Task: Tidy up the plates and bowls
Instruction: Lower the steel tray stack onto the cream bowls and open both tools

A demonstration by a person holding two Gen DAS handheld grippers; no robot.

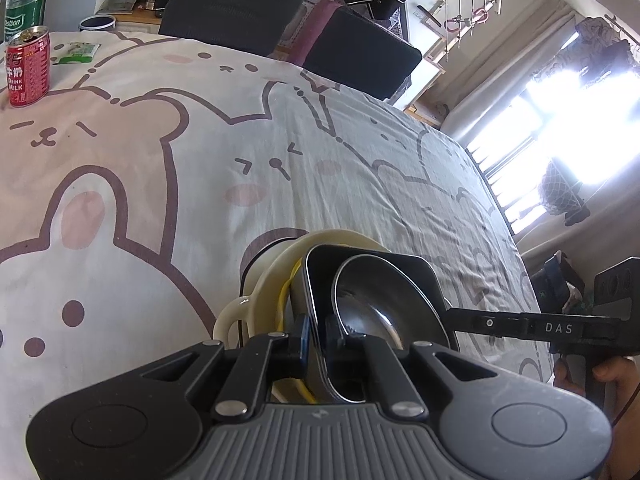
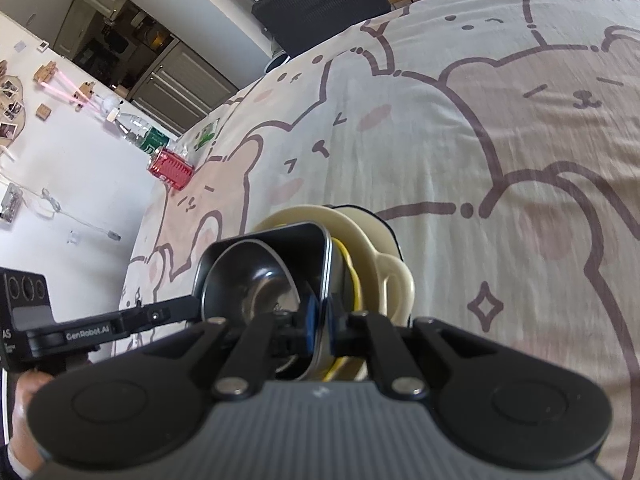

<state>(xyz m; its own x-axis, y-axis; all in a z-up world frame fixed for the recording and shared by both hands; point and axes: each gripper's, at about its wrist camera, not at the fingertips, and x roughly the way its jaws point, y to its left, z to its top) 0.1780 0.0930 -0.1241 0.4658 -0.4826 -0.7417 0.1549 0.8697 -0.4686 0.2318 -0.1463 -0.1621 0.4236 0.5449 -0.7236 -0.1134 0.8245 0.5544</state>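
A stack of dishes sits on the bunny-print tablecloth (image 1: pixel 160 168): a cream handled bowl (image 1: pixel 256 300) at the bottom, a yellow-rimmed piece, a dark square dish (image 1: pixel 376 268), and a small steel bowl (image 1: pixel 380 304) inside it. My left gripper (image 1: pixel 316 336) is shut on the near rim of the dark square dish. My right gripper (image 2: pixel 320 320) is shut on the opposite rim of the same dish (image 2: pixel 280 248); the steel bowl (image 2: pixel 256 284) and cream bowl (image 2: pixel 376 248) show there too. Each gripper appears in the other's view, the right gripper's finger (image 1: pixel 520 326) touching the stack.
A red milk-drink can (image 1: pixel 29 68), a green-labelled water bottle (image 1: pixel 24 0) and a green packet (image 1: pixel 78 53) stand at the table's far left. Two dark chairs (image 1: pixel 232 4) are behind the table. A bright window (image 1: pixel 560 120) is to the right.
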